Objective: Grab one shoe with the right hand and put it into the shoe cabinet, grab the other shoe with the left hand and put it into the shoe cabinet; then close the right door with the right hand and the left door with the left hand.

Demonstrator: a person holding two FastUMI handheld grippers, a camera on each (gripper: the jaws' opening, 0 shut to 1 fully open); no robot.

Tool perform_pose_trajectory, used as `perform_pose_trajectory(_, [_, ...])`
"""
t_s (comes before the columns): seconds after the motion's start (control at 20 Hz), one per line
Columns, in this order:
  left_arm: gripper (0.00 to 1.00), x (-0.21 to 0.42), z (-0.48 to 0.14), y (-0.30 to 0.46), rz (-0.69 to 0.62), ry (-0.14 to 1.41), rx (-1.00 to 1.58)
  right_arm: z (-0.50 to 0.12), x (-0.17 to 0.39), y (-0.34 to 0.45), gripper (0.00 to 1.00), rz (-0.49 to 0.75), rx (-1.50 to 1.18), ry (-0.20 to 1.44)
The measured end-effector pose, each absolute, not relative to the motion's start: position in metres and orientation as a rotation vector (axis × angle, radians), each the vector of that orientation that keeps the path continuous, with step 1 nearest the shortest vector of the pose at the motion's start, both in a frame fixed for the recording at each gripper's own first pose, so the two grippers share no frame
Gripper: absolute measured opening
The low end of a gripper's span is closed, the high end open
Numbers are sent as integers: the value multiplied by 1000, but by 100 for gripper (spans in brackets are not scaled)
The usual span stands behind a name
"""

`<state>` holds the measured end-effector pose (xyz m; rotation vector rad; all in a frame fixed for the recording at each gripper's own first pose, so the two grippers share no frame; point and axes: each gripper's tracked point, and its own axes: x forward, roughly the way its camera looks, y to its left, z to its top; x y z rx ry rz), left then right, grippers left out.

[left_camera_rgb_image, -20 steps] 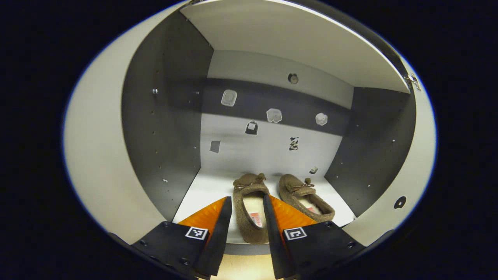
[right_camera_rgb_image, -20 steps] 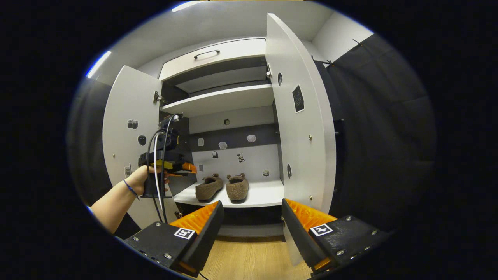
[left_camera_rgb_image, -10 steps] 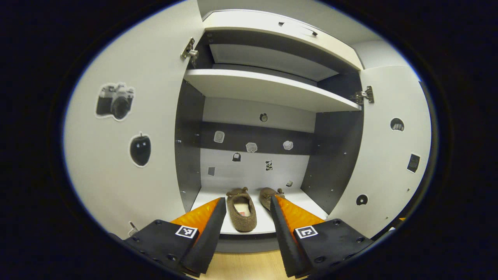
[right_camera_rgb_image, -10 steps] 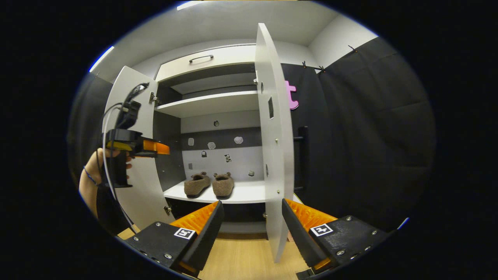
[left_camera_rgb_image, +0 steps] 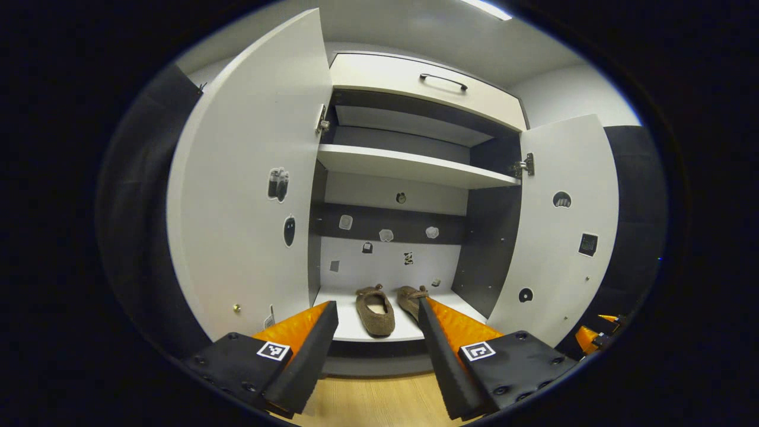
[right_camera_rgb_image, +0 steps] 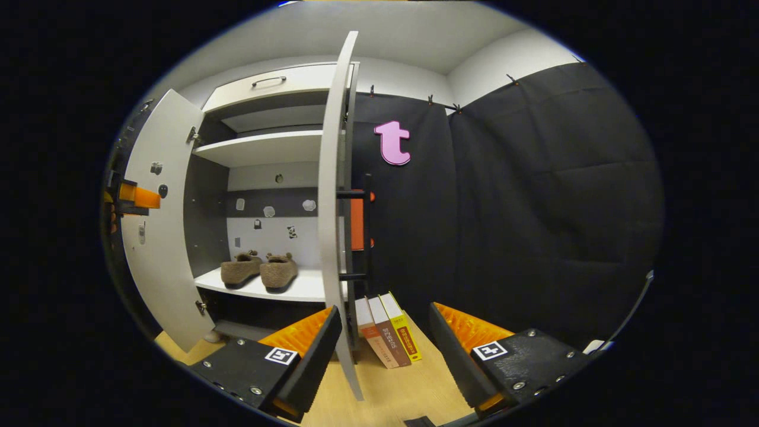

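**Shoes shelved, right door next**

Since the earlier frame both hand-held grippers have drawn back from the cabinet, and the right one has swung round to the outer side of the right door.

Left gripper view: the left hand-held gripper stands wide and empty at the bottom centre. Between its fingers, just below mid-frame, the two brown fuzzy slippers sit side by side on the white lower shelf of the white shoe cabinet. The white left door spreads across the left half; the white right door stands open at the right.

Right gripper view: the right hand-held gripper is also wide and empty at the bottom centre. The right door appears edge-on down the middle, its lower edge between the fingers. The slippers lie left of centre. Three upright books lean on the wooden floor just behind the door.

Closing the right door looks like the step in hand. Press on its outer face near the free edge, push steadily along the hinge arc, and keep clear of the books.
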<state>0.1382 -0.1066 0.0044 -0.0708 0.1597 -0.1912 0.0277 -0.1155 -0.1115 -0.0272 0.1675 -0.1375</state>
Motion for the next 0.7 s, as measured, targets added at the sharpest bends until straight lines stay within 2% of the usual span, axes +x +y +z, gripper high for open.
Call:
perform_pose_trajectory(0.05, [91, 129, 7, -100, -189, 152, -73, -118, 33, -121, 92, -145, -24, 175])
perform_pose_trajectory(0.1, [99, 121, 9, -95, -187, 145, -73, -124, 38, -129, 92, -156, -24, 179])
perform_pose_trajectory(0.25, [99, 95, 12, -75, -172, 133, -89, -136, 61, -145, 92, -188, -32, 162])
perform_pose_trajectory(0.3, [95, 87, 14, -69, -169, 124, -88, -140, 68, -145, 92, -185, -28, 162])
perform_pose_trajectory(0.45, [96, 69, 19, -38, -116, 85, -52, -148, 83, -140, 92, -161, 12, 173])
perform_pose_trajectory(0.5, [94, 66, 19, -27, -96, 77, -45, -150, 85, -140, 92, -153, 25, 177])
perform_pose_trajectory(0.7, [96, 50, 16, 0, -52, 80, -59, -152, 87, -131, 91, -115, 39, 179])
